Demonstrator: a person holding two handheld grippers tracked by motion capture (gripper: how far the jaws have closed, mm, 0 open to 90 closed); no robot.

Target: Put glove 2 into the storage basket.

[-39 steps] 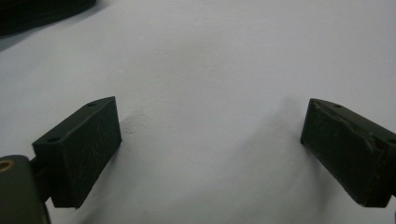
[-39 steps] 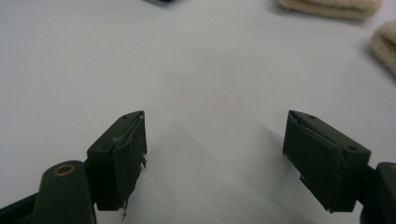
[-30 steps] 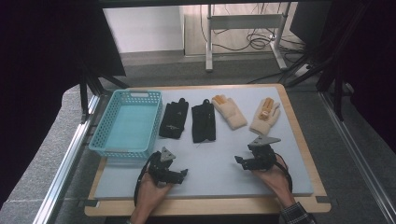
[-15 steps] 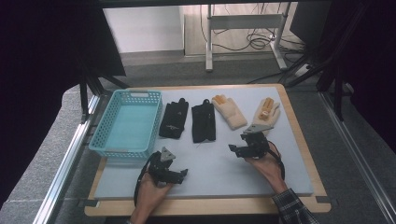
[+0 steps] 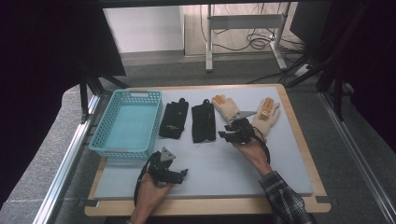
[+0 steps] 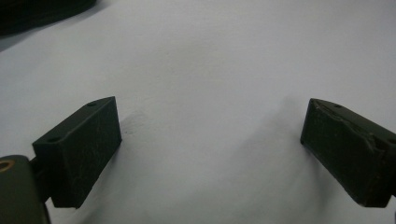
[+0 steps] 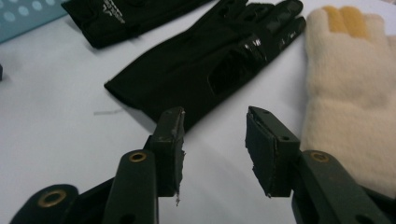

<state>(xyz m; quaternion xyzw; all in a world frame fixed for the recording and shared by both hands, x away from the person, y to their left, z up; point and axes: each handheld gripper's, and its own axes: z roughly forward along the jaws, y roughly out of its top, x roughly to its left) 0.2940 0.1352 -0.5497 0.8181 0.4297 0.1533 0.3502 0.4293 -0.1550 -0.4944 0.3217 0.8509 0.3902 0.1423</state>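
Note:
Two black gloves (image 5: 173,119) (image 5: 203,120) and two cream gloves with orange fingertips (image 5: 227,109) (image 5: 267,114) lie in a row on the white mat. My right gripper (image 5: 224,135) hovers just in front of the cuff of the nearer black glove (image 7: 210,65), beside a cream glove (image 7: 350,84). Its jaws (image 7: 215,149) have just been closing and stand partly apart with nothing between them. My left gripper (image 5: 180,173) rests low near the mat's front. In the left gripper view its jaws (image 6: 210,154) stand wide open over bare mat.
An empty light-blue basket (image 5: 126,123) stands at the left of the mat (image 5: 233,168), next to the black gloves. Its corner (image 7: 23,14) shows in the right gripper view. The wooden table edge (image 5: 299,126) frames the mat. Dark stands rise at both sides.
My right hand has moved forward and left, from the mat's right front to the cuff of the black glove, and its jaws have narrowed. The left hand has stayed put.

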